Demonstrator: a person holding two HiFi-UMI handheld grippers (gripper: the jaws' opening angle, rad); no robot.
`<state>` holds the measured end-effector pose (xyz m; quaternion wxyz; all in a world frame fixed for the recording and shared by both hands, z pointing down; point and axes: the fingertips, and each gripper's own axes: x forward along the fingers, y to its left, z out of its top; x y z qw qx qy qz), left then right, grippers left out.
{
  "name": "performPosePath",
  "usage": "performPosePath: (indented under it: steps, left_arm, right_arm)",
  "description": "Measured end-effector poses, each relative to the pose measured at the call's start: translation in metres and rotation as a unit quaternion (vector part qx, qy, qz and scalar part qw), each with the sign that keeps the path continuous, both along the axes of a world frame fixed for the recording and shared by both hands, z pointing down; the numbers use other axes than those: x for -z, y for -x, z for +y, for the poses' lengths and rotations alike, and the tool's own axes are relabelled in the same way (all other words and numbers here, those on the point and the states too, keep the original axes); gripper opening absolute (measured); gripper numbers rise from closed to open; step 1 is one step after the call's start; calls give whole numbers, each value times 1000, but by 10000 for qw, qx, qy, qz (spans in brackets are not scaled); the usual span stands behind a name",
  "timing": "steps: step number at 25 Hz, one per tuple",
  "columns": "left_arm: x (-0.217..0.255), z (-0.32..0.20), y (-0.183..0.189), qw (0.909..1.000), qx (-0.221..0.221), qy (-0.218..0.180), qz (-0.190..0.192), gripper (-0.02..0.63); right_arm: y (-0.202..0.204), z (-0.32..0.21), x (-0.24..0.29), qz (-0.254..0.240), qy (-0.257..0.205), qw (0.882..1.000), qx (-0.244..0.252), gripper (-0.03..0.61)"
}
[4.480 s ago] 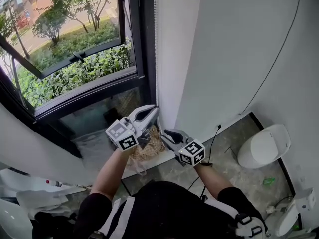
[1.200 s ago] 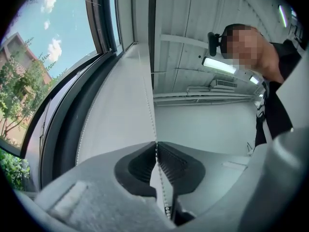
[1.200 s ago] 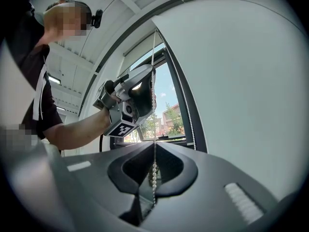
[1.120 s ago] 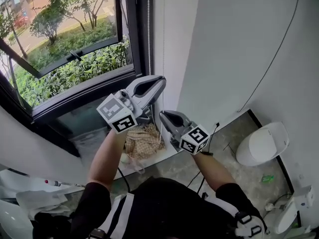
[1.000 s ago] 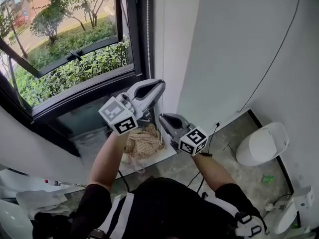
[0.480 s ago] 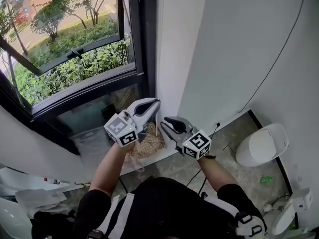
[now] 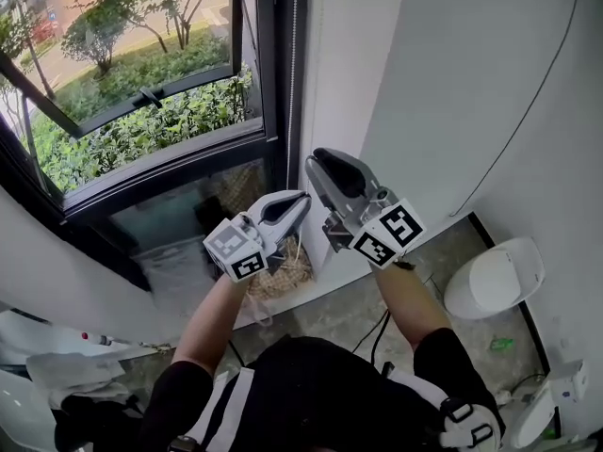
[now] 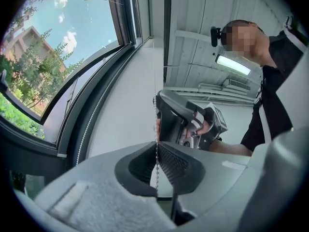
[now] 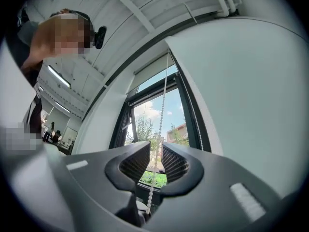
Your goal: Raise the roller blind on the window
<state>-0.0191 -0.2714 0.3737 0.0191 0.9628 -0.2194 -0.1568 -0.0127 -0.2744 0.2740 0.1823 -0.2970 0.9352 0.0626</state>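
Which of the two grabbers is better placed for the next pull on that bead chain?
Right, probably. The right gripper is higher on the bead chain, jaws closing around it, with room to pull down. The left gripper is clamped on it lower.

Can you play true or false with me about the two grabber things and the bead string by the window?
1. The left gripper's jaws are shut on the bead chain. True.
2. The right gripper sits lower on the chain than the left gripper. False: it is higher up the chain.
3. Nothing is between the right gripper's jaws. False: the bead chain runs between them; they are closing but not pressing on it yet.
4. Green bushes grow outside the window. True.
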Motion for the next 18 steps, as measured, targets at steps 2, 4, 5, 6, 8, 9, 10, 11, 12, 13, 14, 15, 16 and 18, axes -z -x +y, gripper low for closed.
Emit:
performPosePath:
  steps: [2,4,5,6,8,9,10,11,12,13,14,15,16,18]
  left_arm:
    - [2,3,1,10000,6,20,-23,12]
    - [4,6,3,10000,12,17,28,12]
    - [3,6,4,10000,16,15,71,12]
    - [3,6,5,9999,28,28,92,12]
    - [5,9,8,9999,64,74,58,12]
    - [5,9,9,9999,79,82,39,12]
    - [5,9,10,9999,93,79,33,12]
    - [5,9,11,9999,103,69,41,12]
    - [3,8,12,9999,107,53,58,12]
    - [0,7,12,9999,106,38,64,12]
    - [-5,6,11,9999,104,41,27,12]
    - [-11,5,7,9999,105,72,-68,12]
    - [-21,4,3,9996,105,134,-215,12]
    - [-52,0,-7,9976,87,388,-567,14]
  right_arm:
    - [6,-2,12,-93,-9,10000,23,67]
    - [10,-5,19,-163,12,9999,-25,36]
    - [12,-5,21,-188,25,9998,-32,29]
    - [13,-5,21,-215,40,9998,-11,29]
    - [16,-4,20,-265,67,9996,61,22]
    - [16,-3,20,-278,73,9995,93,18]
    - [16,-3,20,-278,60,9995,111,17]
    - [16,-2,20,-267,21,9996,113,15]
    - [15,0,19,-245,-47,9996,95,15]
    - [13,2,18,-202,-135,9997,54,15]
    - [12,4,15,-126,-227,9997,-10,15]
    - [12,5,9,-21,-294,9995,-93,14]
    - [11,4,-1,91,-303,9994,-171,14]
    - [10,-1,-33,256,-86,9993,-242,14]
